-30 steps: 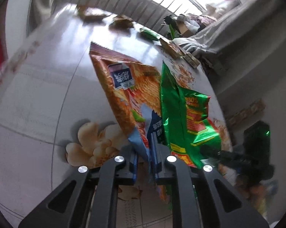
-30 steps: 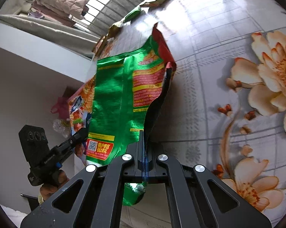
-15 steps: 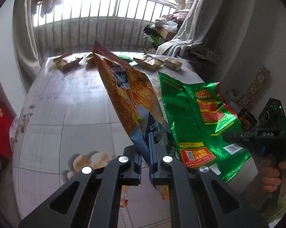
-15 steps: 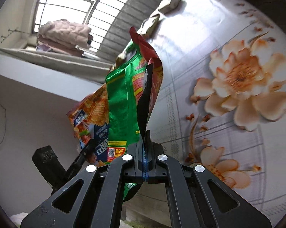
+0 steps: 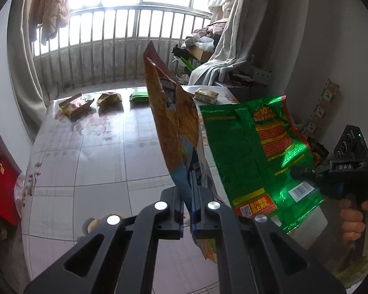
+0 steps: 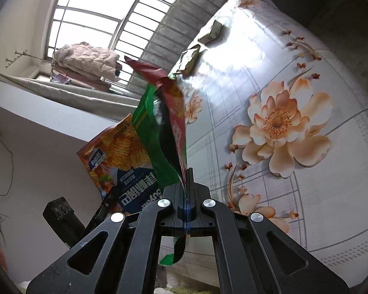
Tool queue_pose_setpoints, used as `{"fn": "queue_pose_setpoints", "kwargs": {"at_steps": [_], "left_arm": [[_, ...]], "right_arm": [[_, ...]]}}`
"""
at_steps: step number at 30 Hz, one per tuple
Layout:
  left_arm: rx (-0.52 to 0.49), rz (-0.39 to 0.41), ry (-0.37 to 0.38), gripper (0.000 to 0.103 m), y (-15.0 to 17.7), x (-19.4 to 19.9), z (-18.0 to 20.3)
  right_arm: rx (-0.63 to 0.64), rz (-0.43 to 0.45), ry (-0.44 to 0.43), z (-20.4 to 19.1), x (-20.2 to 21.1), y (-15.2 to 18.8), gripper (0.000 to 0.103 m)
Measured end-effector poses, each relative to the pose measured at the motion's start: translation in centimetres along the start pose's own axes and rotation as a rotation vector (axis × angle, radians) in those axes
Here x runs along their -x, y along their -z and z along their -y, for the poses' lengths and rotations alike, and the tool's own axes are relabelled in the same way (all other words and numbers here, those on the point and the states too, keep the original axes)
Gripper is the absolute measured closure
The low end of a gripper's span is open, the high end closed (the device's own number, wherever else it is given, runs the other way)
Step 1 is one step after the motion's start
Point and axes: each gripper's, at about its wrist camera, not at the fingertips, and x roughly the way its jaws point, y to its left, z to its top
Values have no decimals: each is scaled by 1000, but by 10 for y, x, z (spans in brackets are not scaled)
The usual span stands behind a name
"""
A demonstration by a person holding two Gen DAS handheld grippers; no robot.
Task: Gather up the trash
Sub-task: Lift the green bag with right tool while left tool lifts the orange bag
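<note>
Orange chip bag (image 5: pixel 174 122) pinched at its bottom edge by left gripper (image 5: pixel 186 210), jaws clamped tight, bag standing up clear of the table (image 5: pixel 98 171). Green snack bag (image 5: pixel 262 156) beside it, right gripper (image 6: pixel 186 205) fully closed on its edge. Both lifted for carrying off, likely to a bin. 4 more wrappers (image 5: pixel 75 103) sit at the table's far end.

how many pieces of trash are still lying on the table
4, all at the far end: an orange wrapper, a crumpled brown wrapper, a green packet, a small box. The held bags may hide more.
</note>
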Motion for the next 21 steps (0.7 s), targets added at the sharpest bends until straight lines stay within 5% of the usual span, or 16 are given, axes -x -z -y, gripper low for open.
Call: {"fn": "queue_pose_setpoints", "kwargs": {"at_steps": [21], "left_arm": [[-68, 80, -33, 101, -2, 19, 5]], "right_arm": [[-9, 56, -17, 25, 17, 4, 103]]}}
